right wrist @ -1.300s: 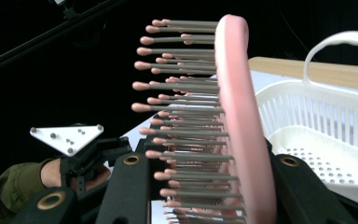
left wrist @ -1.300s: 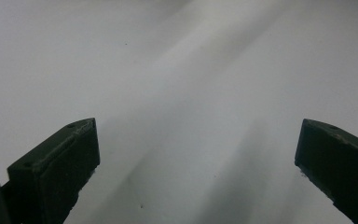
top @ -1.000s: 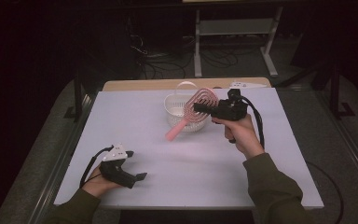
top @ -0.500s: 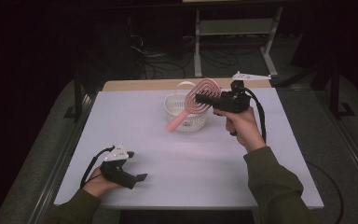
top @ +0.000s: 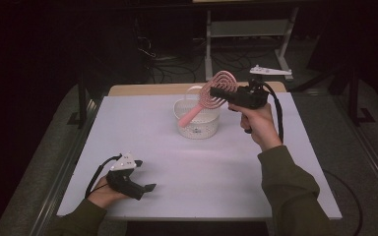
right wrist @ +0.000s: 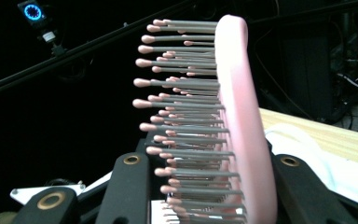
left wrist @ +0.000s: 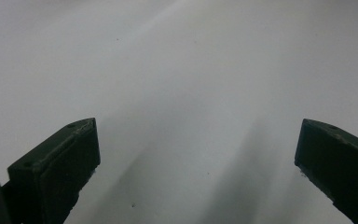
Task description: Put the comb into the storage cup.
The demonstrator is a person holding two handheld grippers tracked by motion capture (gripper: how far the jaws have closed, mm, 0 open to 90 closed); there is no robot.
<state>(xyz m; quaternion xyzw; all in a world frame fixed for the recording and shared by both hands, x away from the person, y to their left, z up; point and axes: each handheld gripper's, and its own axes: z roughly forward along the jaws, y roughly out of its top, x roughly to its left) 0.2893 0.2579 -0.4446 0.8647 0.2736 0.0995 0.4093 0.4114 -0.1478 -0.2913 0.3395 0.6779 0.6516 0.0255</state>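
right claw (top: 220, 92): clamped on pink hairbrush (top: 215, 90) head, so handle dangles over white basket (top: 198, 123)
left claw (top: 146, 188): wide open, empty, parked near basket

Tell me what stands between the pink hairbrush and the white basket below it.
Nothing visible. The right gripper holds the pink hairbrush by its head, handle angled down over the open white basket.

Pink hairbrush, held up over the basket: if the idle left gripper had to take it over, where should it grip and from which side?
Probably the handle. The right gripper is clamped across the pink hairbrush at its round bristled head, so the smooth, narrow handle slants free, down-left above the white basket. The left gripper could come from the brush's left, jaws across the handle, avoiding the bristles.
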